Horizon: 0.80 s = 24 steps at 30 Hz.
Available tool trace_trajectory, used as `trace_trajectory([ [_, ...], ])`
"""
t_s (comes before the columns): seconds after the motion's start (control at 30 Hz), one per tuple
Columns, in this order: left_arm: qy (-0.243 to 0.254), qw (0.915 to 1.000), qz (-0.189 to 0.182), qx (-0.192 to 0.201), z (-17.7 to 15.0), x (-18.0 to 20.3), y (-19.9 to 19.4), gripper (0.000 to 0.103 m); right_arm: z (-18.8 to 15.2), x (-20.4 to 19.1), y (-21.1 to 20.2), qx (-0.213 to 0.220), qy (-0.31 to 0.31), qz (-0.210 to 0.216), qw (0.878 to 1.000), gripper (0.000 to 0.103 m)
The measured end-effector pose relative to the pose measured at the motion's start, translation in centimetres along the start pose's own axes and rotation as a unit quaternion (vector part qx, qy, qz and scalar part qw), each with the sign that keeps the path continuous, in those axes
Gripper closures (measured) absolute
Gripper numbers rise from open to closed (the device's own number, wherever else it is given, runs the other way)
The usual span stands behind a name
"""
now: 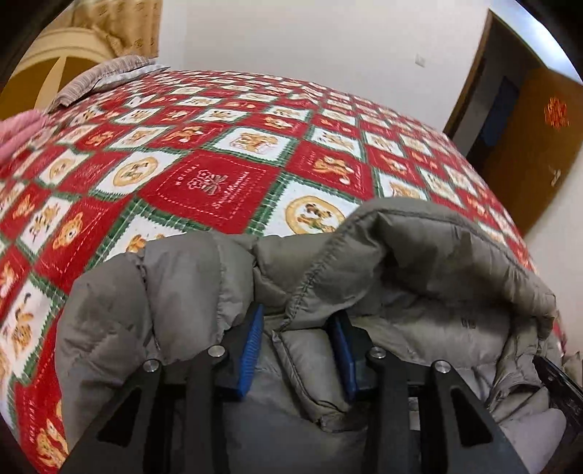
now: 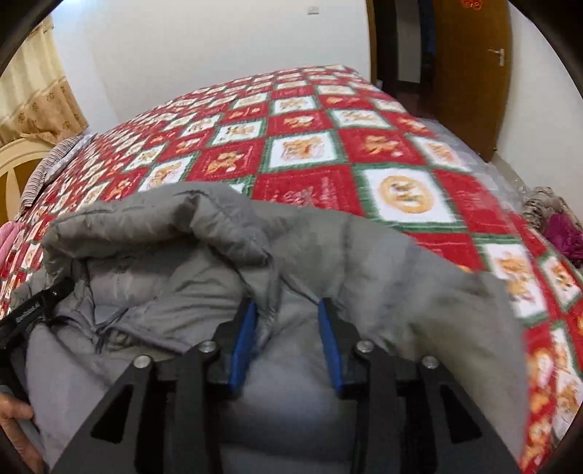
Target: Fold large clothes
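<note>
The left gripper [image 1: 298, 321] and the right gripper [image 2: 288, 310] each clamp a thick fold of the grey padded jacket [image 1: 419, 255], bunched at the near edge of the bed [image 1: 204, 146] with its red patchwork quilt.

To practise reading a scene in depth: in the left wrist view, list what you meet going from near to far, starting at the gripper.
left gripper → grey padded jacket held between its fingers → red patterned bedspread → striped pillow at the far corner → white wall.
</note>
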<state>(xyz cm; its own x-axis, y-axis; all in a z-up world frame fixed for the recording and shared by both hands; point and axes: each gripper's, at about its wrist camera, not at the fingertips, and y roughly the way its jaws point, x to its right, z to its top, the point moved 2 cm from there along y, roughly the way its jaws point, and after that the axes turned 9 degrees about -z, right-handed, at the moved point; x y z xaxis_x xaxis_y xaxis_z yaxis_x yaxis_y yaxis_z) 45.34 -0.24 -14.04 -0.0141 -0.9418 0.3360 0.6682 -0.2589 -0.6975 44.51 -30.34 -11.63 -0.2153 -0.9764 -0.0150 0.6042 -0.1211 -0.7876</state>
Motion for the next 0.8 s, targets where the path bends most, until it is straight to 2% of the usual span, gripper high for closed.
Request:
trace_trajectory([
  [0.07,-0.005,1.0000,-0.007,0.005,0.0,-0.2,-0.1,0.064,0.4,1.2,-3.5,0.066,0.036,-0.025,0.997,0.058],
  [0.13,0.006,1.0000,0.003,0.006,-0.2,0.4,-0.1,0.064,2.1,1.4,-6.1,0.105,0.062,-0.010,0.993,0.058],
  [0.2,0.015,0.9998,0.011,0.007,-0.2,0.7,-0.1,0.064,4.8,0.0,-6.4,0.099,0.068,0.022,0.993,0.058],
  [0.3,0.011,0.9999,0.005,0.011,-0.3,0.5,-0.3,0.064,8.6,-3.0,-4.4,0.074,0.069,0.021,0.995,0.058],
  [0.37,0.012,0.9999,0.004,0.012,-0.3,0.4,-0.3,0.064,9.9,-4.9,-1.9,0.041,0.066,0.032,0.996,0.058],
  [0.43,0.014,0.9998,0.006,0.011,-0.3,0.3,-0.2,0.064,9.0,-6.5,1.2,-0.036,0.053,0.051,0.997,0.058],
  [0.53,0.006,0.9999,-0.004,0.012,-0.3,0.0,-0.2,0.064,4.5,-7.4,3.0,-0.113,0.015,0.061,0.992,0.059],
  [0.57,0.003,0.9999,-0.011,0.012,-0.3,-0.1,-0.3,0.064,3.1,-7.5,3.1,-0.114,-0.007,0.052,0.992,0.059],
  [0.6,-0.002,0.9997,-0.022,0.013,-0.3,-0.3,-0.3,0.064,1.7,-7.4,3.1,-0.096,-0.035,0.045,0.994,0.060],
  [0.63,-0.009,0.9992,-0.036,0.012,-0.2,-0.5,-0.4,0.061,0.4,-7.6,2.8,-0.049,-0.073,0.041,0.995,0.060],
  [0.7,-0.016,0.9980,-0.060,0.003,-0.3,-0.7,-0.8,0.060,-0.7,-7.8,2.5,-0.012,-0.093,0.030,0.995,0.060],
  [0.8,0.020,0.9977,-0.056,-0.033,-0.4,-0.3,-3.1,0.060,-1.3,-8.7,2.2,0.010,-0.114,-0.004,0.993,0.059],
])
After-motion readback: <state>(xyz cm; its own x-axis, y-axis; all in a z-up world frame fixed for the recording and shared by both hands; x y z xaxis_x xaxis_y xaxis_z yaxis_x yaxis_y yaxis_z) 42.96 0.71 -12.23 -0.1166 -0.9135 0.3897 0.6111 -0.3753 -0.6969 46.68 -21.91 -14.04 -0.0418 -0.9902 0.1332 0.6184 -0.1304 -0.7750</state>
